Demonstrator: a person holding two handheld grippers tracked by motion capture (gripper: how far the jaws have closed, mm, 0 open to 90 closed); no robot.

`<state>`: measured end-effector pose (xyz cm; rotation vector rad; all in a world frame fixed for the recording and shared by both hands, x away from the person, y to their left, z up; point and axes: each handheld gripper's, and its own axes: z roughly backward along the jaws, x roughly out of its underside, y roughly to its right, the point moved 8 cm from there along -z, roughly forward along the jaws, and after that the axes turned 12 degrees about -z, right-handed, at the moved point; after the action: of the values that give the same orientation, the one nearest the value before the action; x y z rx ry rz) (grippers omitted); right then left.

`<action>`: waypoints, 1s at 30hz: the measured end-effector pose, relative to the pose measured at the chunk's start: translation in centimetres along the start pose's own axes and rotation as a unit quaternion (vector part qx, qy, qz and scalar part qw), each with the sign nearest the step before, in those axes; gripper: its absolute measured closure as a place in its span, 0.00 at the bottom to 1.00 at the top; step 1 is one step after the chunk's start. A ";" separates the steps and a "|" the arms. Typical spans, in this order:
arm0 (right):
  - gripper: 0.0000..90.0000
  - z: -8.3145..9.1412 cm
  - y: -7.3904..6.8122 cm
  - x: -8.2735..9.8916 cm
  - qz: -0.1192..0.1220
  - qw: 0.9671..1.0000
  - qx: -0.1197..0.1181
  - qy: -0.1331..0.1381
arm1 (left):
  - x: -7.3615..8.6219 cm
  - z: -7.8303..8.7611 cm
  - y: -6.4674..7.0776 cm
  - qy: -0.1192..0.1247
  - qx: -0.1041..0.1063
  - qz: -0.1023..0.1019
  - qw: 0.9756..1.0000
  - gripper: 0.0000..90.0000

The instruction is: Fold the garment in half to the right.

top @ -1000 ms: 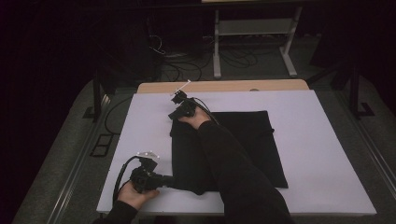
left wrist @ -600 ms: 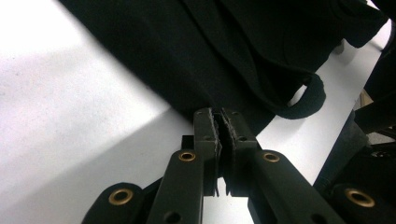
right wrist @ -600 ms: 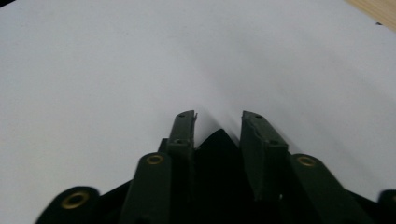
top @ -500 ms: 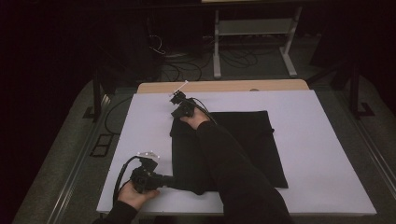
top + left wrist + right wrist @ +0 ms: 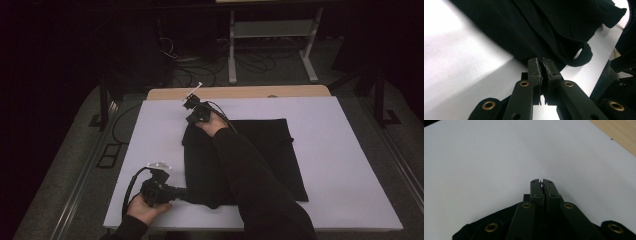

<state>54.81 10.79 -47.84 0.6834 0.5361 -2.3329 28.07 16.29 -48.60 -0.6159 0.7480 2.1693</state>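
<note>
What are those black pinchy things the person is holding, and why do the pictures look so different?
They are hand-held claws, one in each hand. One picture looks down from above the white table. There the left claw pinches the near corner of a black cloth, and the right claw has just been closing on its far corner. The other two pictures come from small cameras riding on the claws, so you look along the black jaws. The left claw is shut on the cloth, and cloth sits between the right claw's shut jaws.
</note>
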 end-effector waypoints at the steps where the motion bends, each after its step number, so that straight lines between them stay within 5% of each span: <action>1: 0.96 0.2 0.1 0.0 0.001 1.000 0.002 0.001 | 0.0 0.0 0.0 0.001 0.001 0.000 1.000 0.93; 17: 0.96 4.9 1.5 1.3 0.006 1.000 0.005 0.023 | -1.0 -0.1 0.8 0.021 0.004 -0.008 1.000 0.93; 30: 0.96 7.5 2.5 2.1 -0.018 0.999 0.003 0.049 | -2.9 0.1 2.4 0.048 0.018 -0.026 0.998 0.94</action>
<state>52.64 4.06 -43.66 0.8001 0.5897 -2.3445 28.01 13.60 -45.97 -0.7179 0.8109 2.0868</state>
